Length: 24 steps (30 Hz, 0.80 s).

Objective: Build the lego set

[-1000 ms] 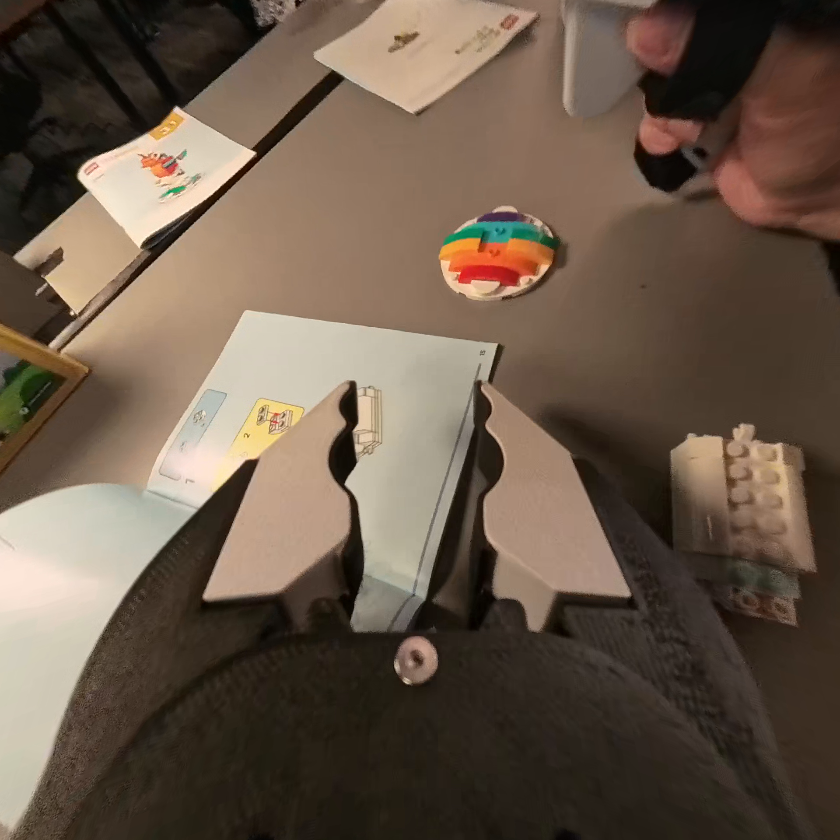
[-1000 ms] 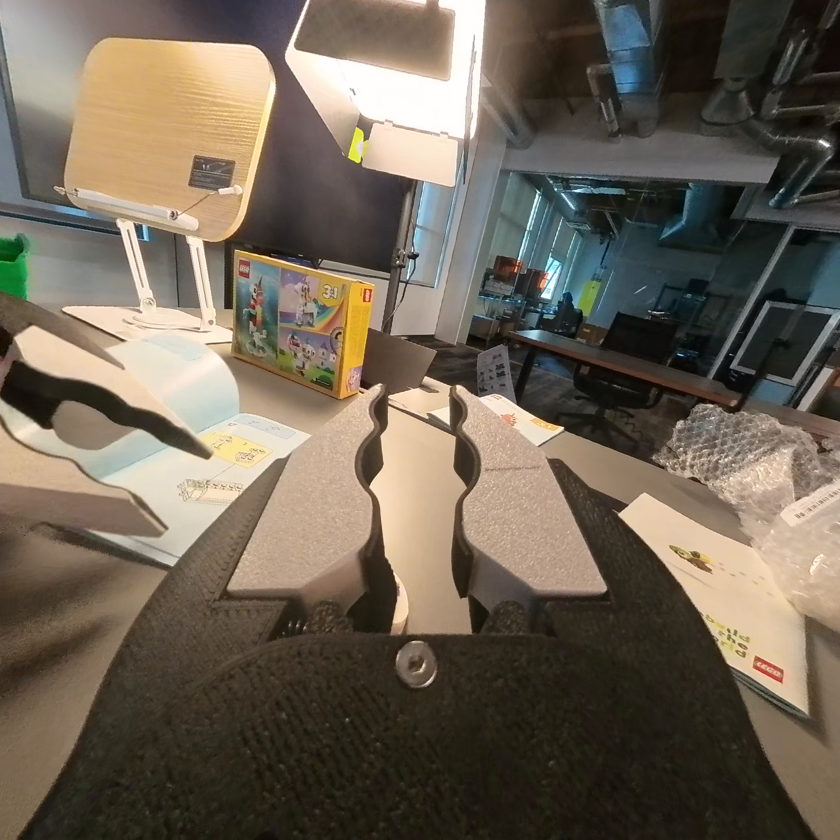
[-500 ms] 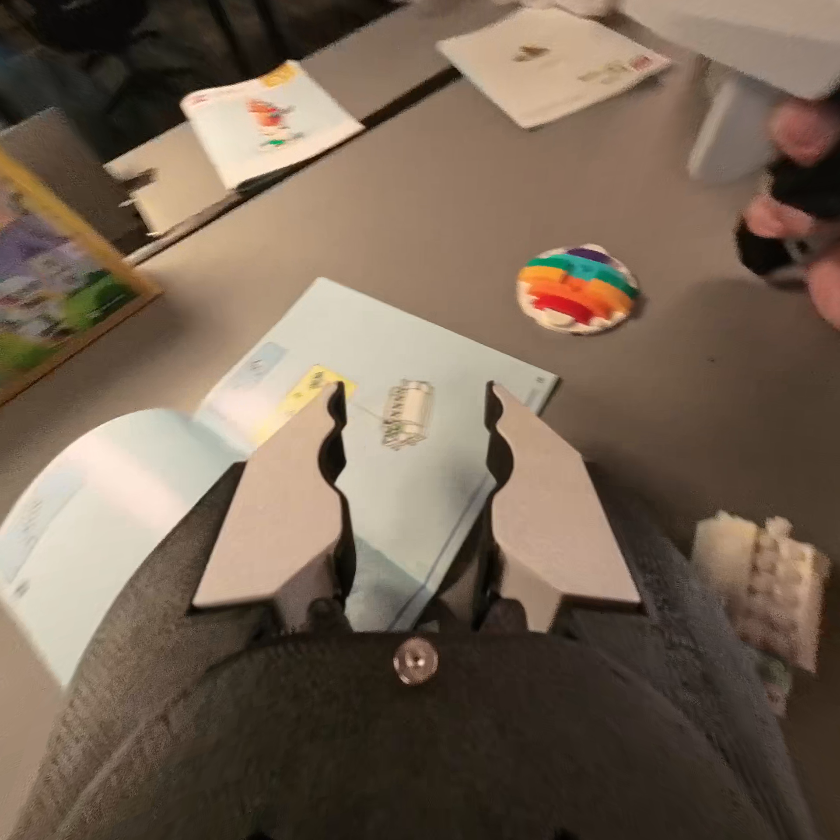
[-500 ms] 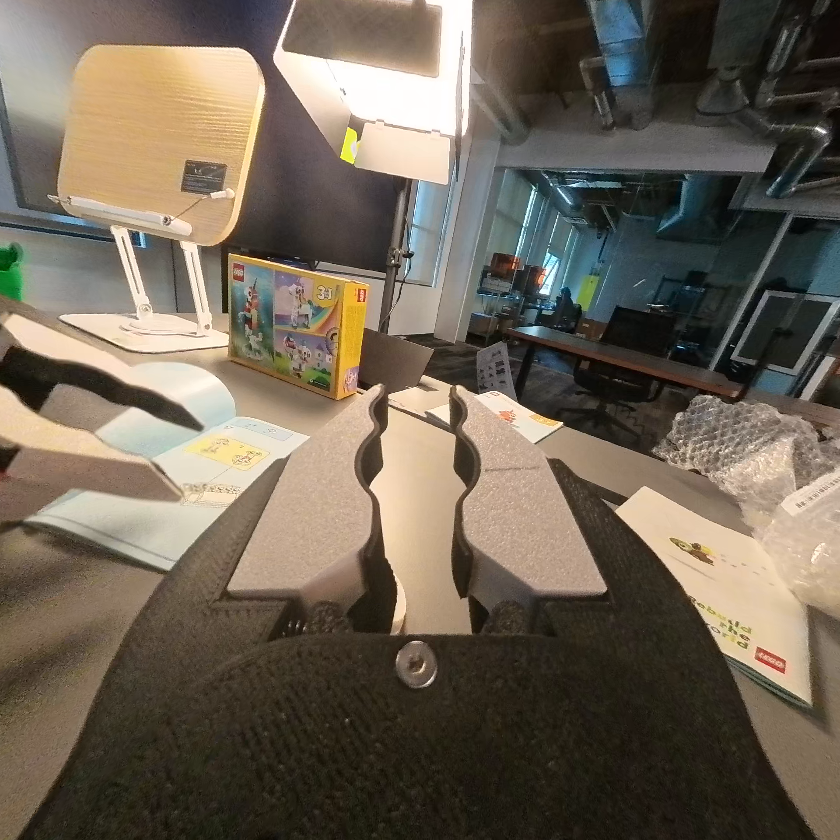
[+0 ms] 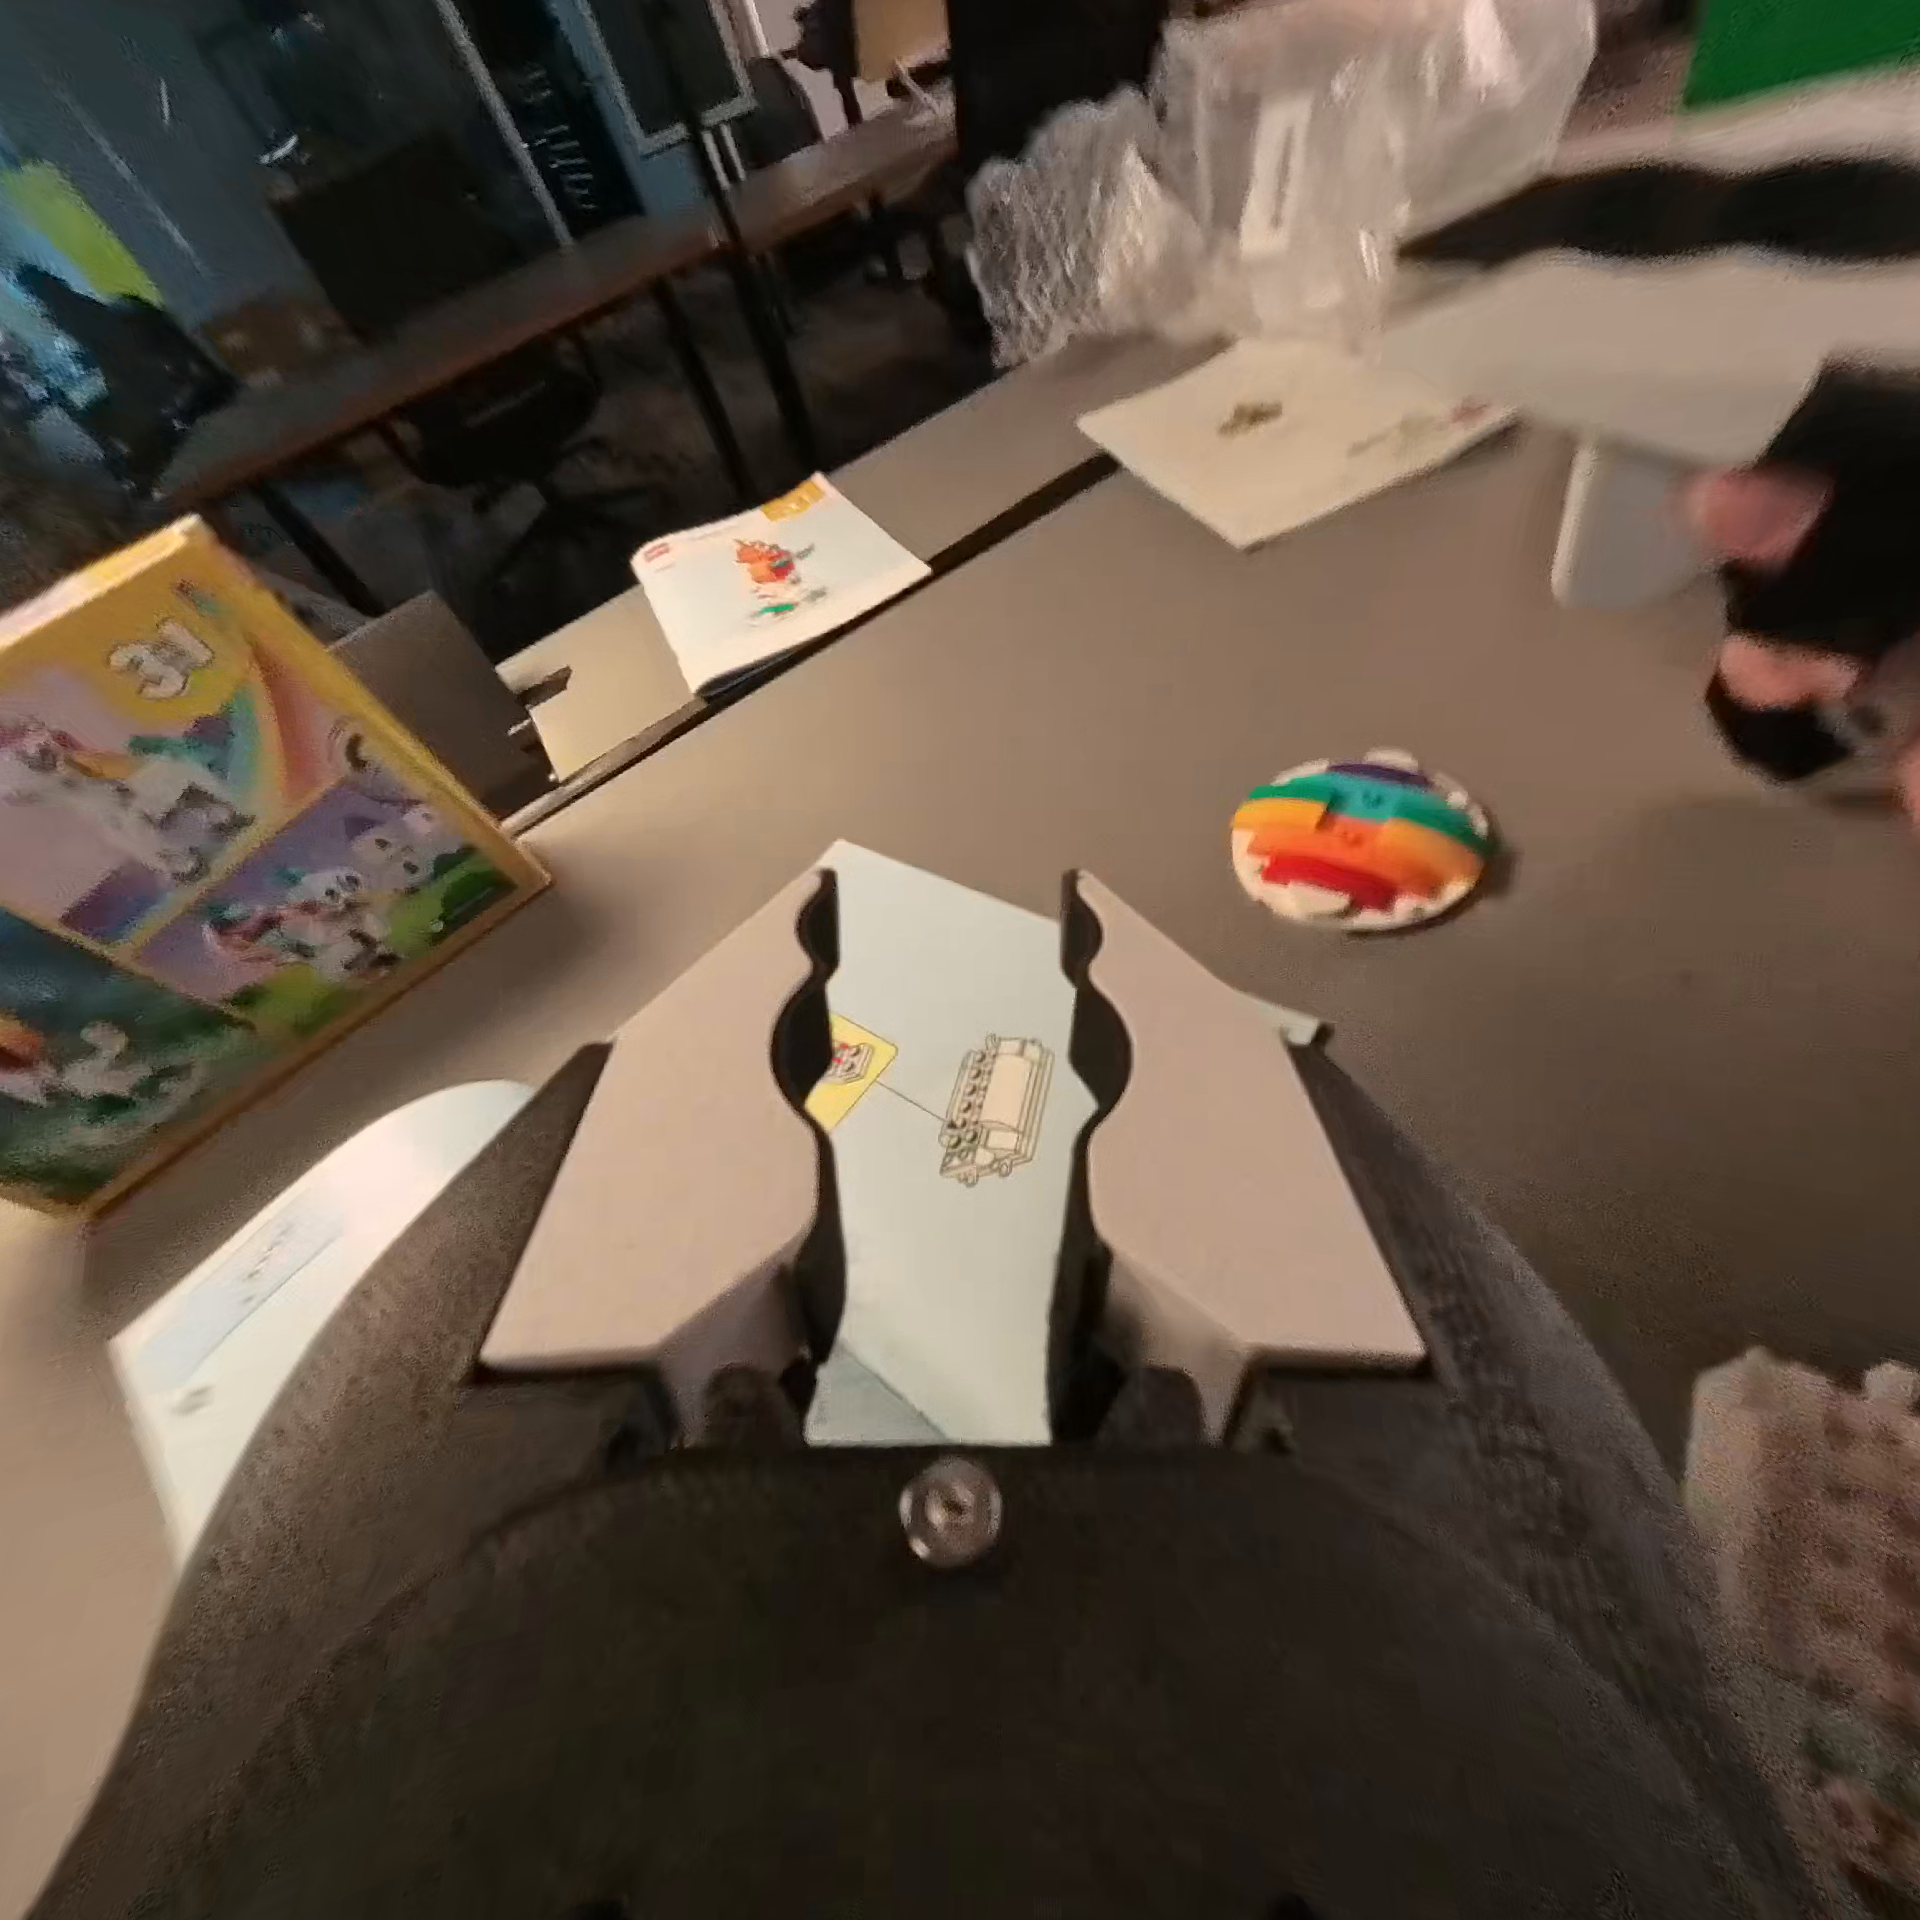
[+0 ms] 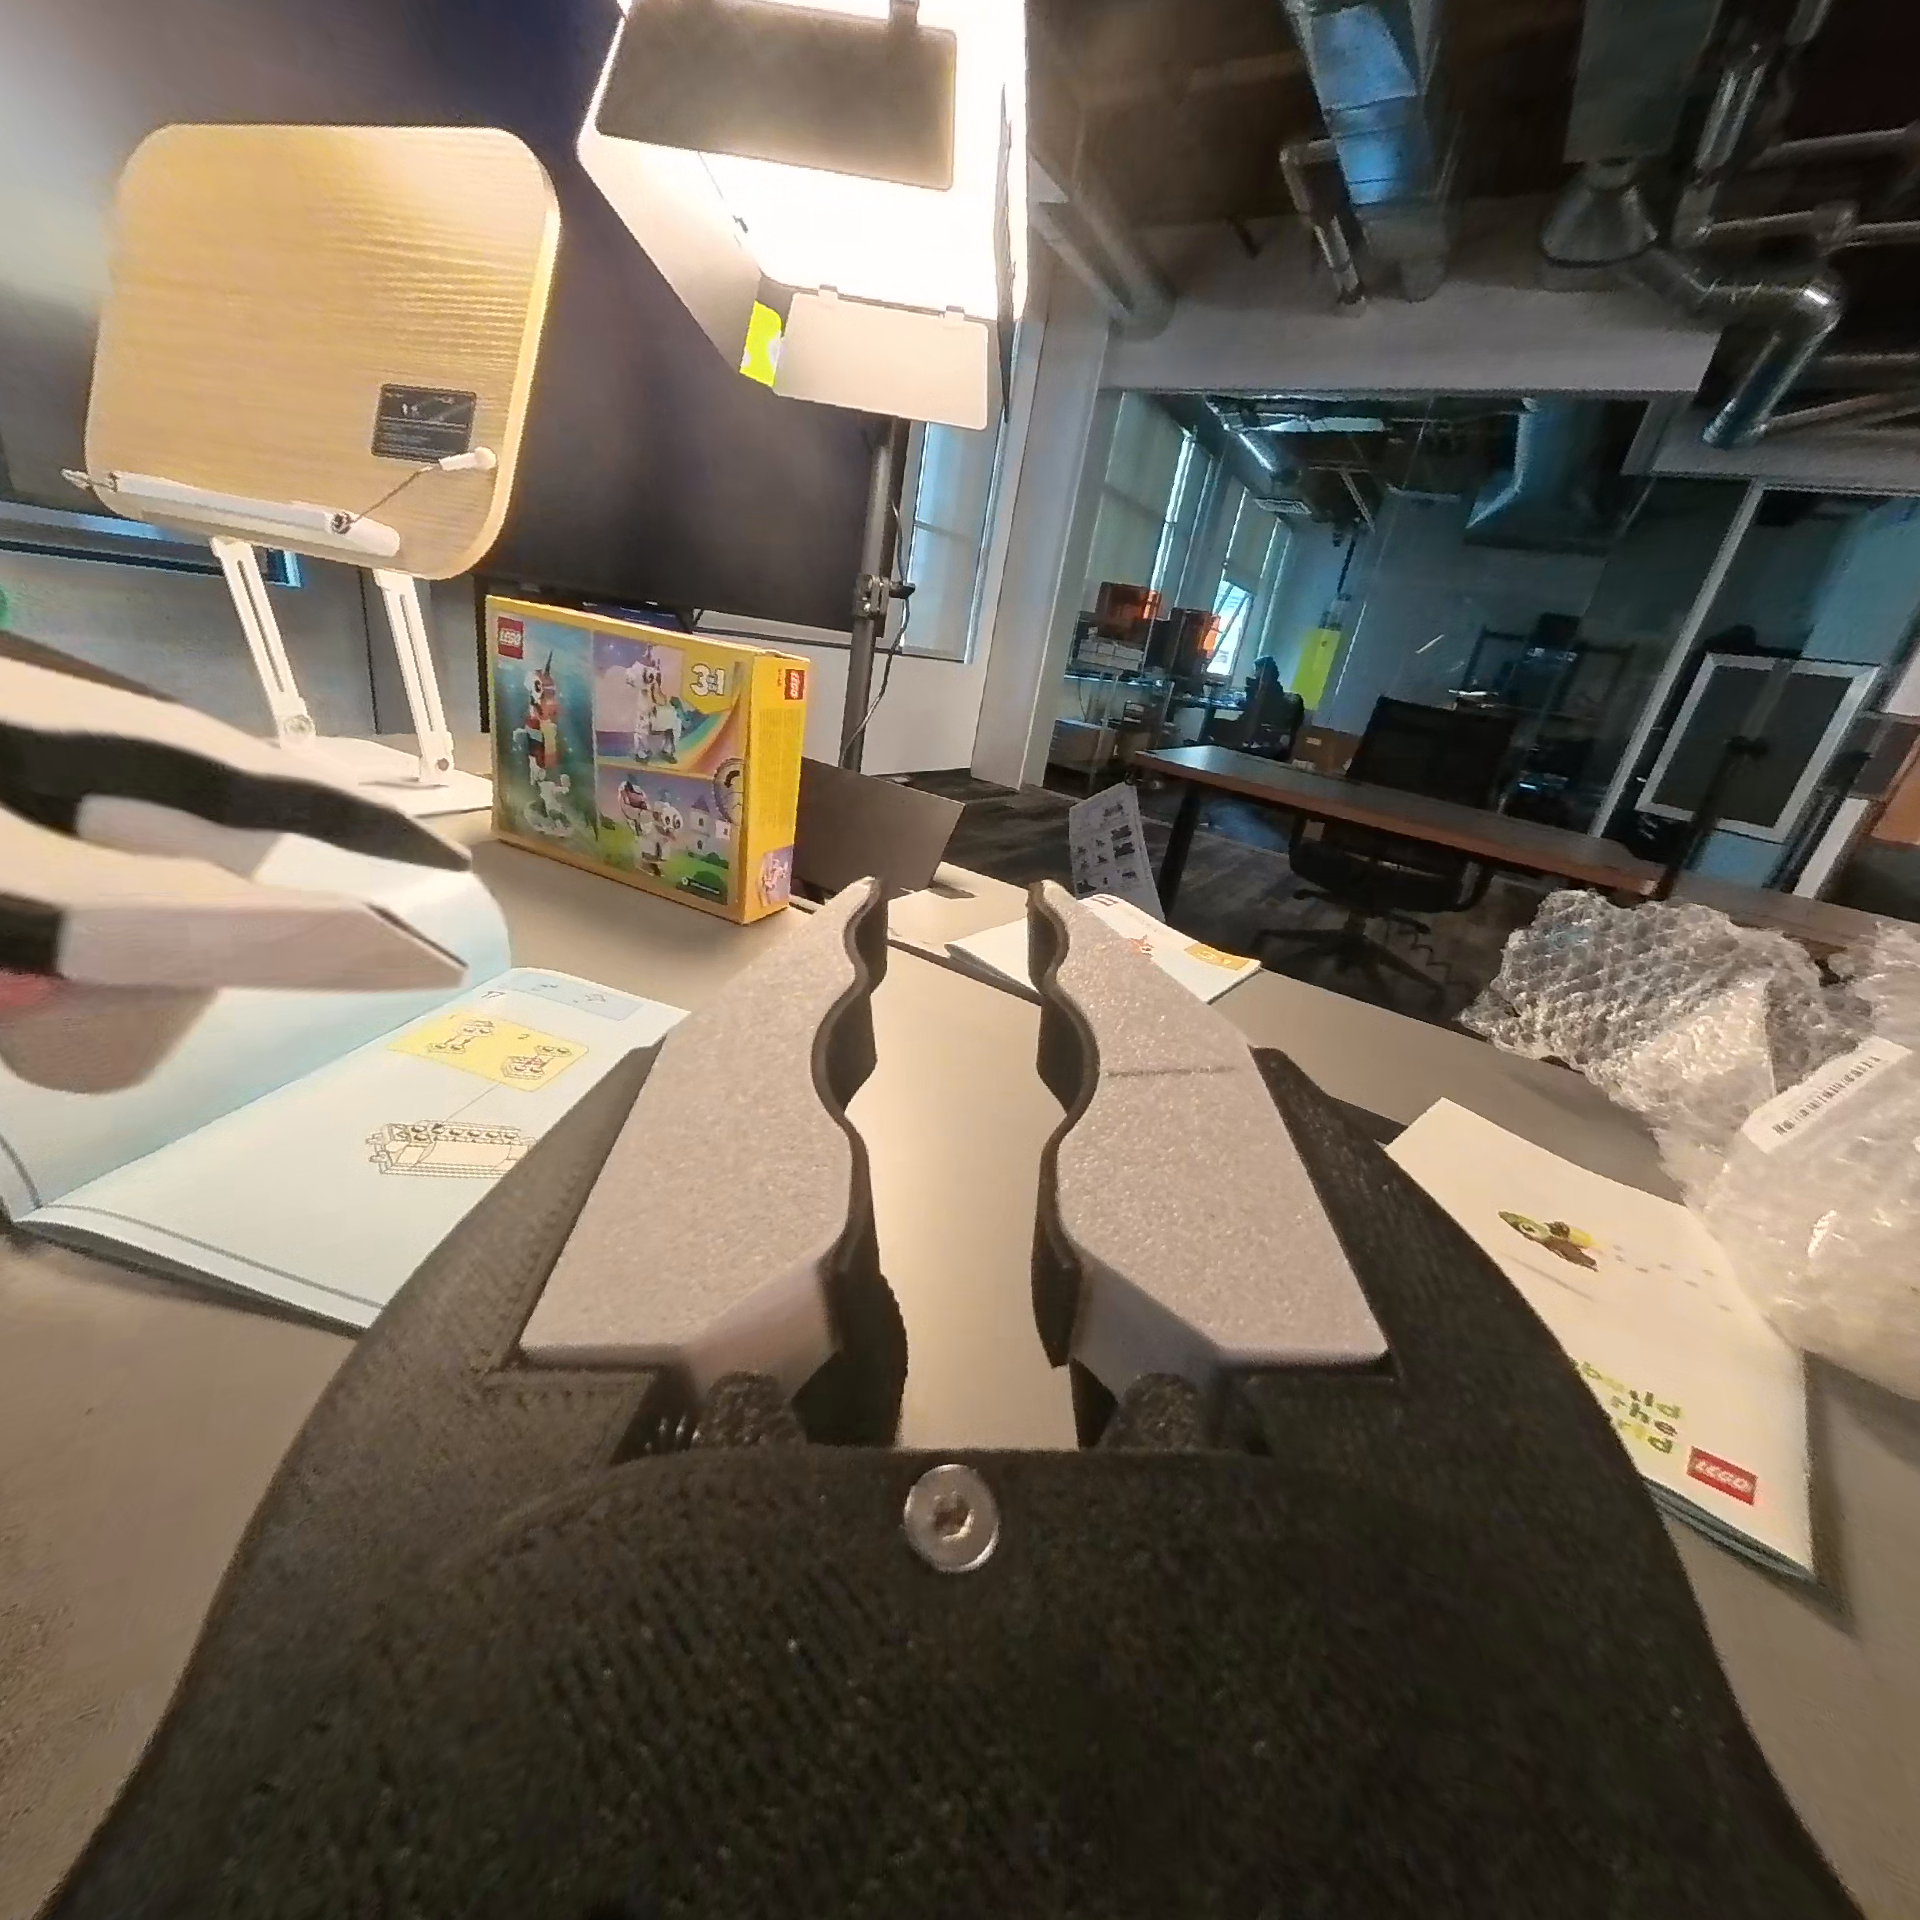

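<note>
Both grippers idle, nothing held. Left gripper (image 5: pixel 948 914): jaws apart, hovering over the open instruction booklet (image 5: pixel 940 1049) on the grey table (image 5: pixel 1039 727). Right gripper (image 6: pixel 954 914): jaws apart with a narrower gap, empty, aimed across the table toward the yellow set box (image 6: pixel 649 758).

Progress, judging from what's laid out: partial. One sub-build looks finished: a round white plate with rainbow arches (image 5: pixel 1359 844) lies flat, right of the booklet and well apart from both grippers. A white studded block assembly (image 5: pixel 1808 1538) sits at the left view's right edge, blurred, state unclear. The booklet page shows a white studded block step, so that's likely the current stage.

Left to do: most of the model by the look of it. No loose bricks visible.

Two more booklets (image 5: pixel 779 582) (image 6: pixel 1662 1340) and bubble wrap (image 6: pixel 1704 997) lie farther back.
</note>
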Tool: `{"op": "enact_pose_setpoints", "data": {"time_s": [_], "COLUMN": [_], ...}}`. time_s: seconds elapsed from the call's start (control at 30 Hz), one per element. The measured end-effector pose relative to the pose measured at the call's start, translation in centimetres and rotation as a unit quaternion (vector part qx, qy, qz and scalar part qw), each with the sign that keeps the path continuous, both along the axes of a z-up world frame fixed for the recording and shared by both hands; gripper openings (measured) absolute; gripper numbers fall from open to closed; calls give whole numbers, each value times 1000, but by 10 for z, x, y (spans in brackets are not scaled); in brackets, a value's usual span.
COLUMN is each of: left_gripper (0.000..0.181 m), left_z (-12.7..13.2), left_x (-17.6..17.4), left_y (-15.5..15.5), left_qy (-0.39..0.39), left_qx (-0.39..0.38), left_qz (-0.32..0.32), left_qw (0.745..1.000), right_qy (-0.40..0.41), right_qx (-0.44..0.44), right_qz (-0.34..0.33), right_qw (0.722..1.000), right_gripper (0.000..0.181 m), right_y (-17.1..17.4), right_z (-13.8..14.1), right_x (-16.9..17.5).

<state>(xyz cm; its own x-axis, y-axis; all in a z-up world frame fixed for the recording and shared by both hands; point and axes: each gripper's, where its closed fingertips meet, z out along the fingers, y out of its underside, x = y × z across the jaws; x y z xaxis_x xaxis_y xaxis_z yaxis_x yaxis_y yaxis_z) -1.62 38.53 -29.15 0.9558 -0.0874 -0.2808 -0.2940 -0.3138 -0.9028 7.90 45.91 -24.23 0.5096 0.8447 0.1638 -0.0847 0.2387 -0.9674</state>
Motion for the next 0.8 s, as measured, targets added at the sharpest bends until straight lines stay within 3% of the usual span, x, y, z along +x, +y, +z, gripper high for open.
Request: {"op": "enact_pose_setpoints", "data": {"time_s": [0.07, 0.2, 0.4, 0.67, 0.8], "left_gripper": [36, 26, 15, 39, 68], "left_z": [-11, -32, -36, -42, -50], "left_x": [8, 32, 41, 31, 30], "left_y": [2, -3, -6, -9, -12], "left_qy": [48, 64, 87, 49, -65], "left_qx": [-27, -85, -84, -122, -173], "left_qz": [-24, -104, -150, -126, -102], "left_qw": [998, 989, 981, 983, 978], "right_qy": [-1, -3, -5, -5, -6], "right_qx": [1, 0, 0, -4, -6], "right_qz": [1, 4, 7, 9, 10], "right_qw": [1000, 1000, 1000, 1000, 1000], "right_gripper": [25, 25, 25, 25, 25], "right_y": [-1, -1, -2, -2, -2], "right_z": [0, -1, -2, -2, -3], "right_x": [-1, -2, -4, -4, -5]}}
